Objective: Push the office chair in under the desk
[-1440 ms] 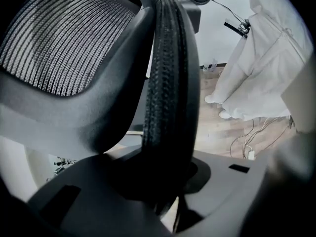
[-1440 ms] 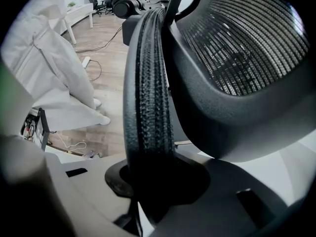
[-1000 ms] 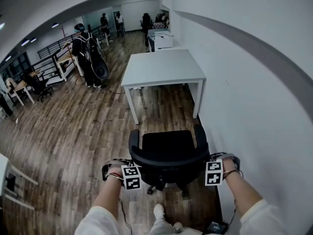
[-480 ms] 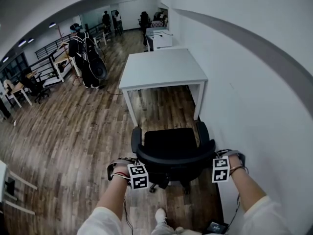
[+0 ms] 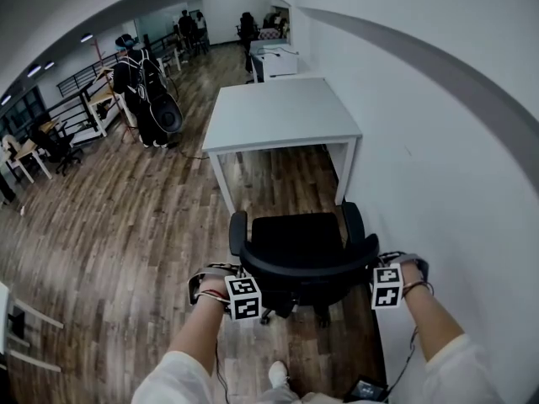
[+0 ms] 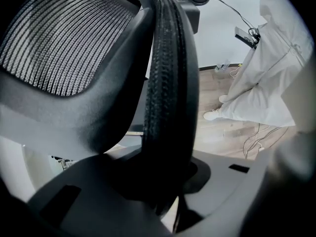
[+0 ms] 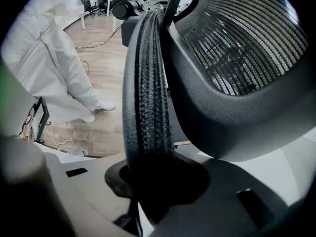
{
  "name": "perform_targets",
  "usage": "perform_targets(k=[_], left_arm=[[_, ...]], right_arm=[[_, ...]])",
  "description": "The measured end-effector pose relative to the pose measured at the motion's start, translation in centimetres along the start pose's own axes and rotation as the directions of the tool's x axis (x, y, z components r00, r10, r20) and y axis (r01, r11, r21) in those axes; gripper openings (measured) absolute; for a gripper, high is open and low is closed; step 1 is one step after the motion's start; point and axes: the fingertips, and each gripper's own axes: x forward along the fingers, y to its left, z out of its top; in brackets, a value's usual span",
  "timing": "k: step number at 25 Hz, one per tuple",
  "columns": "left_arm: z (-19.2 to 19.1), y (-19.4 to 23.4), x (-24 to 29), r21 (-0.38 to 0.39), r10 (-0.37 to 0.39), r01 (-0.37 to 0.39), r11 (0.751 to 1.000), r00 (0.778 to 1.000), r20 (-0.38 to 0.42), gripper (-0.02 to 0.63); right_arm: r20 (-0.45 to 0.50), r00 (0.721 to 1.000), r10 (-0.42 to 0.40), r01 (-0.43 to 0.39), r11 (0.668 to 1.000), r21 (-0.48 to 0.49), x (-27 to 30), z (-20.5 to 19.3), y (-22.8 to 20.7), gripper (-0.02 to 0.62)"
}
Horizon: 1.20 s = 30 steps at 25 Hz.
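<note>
Black mesh-backed office chair [image 5: 296, 247] stood on the brown wooden plank floor [image 5: 126, 225], just short of the white rectangular desk [image 5: 282, 112] at its 12 o'clock. Its seat faced the opening between the desk legs but was not yet under the top.

The left gripper [image 5: 242, 283] held the backrest at the chair's 8 o'clock and the right gripper [image 5: 379, 268] held it at 4 o'clock. This even hold would probably let the chair roll straight rather than swing toward the white wall [image 5: 438, 141], close at 3 o'clock.

In the left gripper view the jaws were pinched narrow on the ribbed black backrest rim [image 6: 165, 83], which ran up between them. The right gripper view showed the same clamp on the rim's opposite side. Gripping the stiff rim rather than the mesh likely gave a firmer surface to push on.

A person in dark clothes with a backpack [image 5: 139, 82] stood well apart at 10 o'clock, clear of the path.
</note>
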Motion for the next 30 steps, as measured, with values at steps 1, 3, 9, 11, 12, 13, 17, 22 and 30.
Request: perform_targets(k=[1, 3, 9, 11, 12, 13, 17, 22, 30], left_arm=[[0.0, 0.5, 0.2, 0.002, 0.001, -0.001, 1.000, 1.000, 0.001, 0.087], [-0.1, 1.3, 0.6, 0.005, 0.002, -0.002, 1.000, 1.000, 0.002, 0.086], [0.5, 3.4, 1.5, 0.015, -0.006, 0.005, 1.000, 1.000, 0.008, 0.086], [0.5, 3.9, 1.8, 0.020, -0.010, 0.010, 1.000, 1.000, 0.009, 0.086], [0.5, 4.1, 1.9, 0.023, -0.012, 0.011, 1.000, 1.000, 0.009, 0.086], [0.5, 4.4, 2.0, 0.024, -0.011, 0.011, 1.000, 1.000, 0.009, 0.086], [0.4, 5.6, 2.4, 0.028, -0.001, 0.000, 1.000, 1.000, 0.015, 0.086], [0.2, 7.6, 2.6, 0.032, 0.003, -0.004, 0.999, 1.000, 0.018, 0.086], [0.3, 11.2, 3.9, 0.027, 0.004, -0.005, 1.000, 1.000, 0.013, 0.087]], right_arm=[[-0.002, 1.000, 0.001, -0.001, 1.000, 0.002, 0.2, 0.0, -0.3, 0.110], [-0.003, 1.000, 0.004, -0.004, 1.000, 0.007, 0.5, 0.0, -0.9, 0.110], [-0.001, 1.000, 0.002, -0.002, 1.000, 0.015, 1.4, -0.5, -2.9, 0.110], [0.000, 1.000, -0.001, 0.001, 1.000, 0.020, 1.6, -0.5, -3.4, 0.112], [-0.002, 1.000, -0.002, 0.002, 1.000, 0.022, 1.7, -0.5, -3.7, 0.112], [-0.005, 1.000, -0.005, 0.005, 1.000, 0.025, 1.8, -0.6, -3.9, 0.112], [-0.011, 1.000, -0.013, 0.013, 0.999, 0.031, 2.0, -0.6, -5.0, 0.114], [-0.006, 1.000, -0.018, 0.018, 0.999, 0.037, 2.4, -0.5, -6.7, 0.114], [-0.001, 1.000, -0.026, 0.026, 0.999, 0.043, 3.9, -0.8, -10.3, 0.114]])
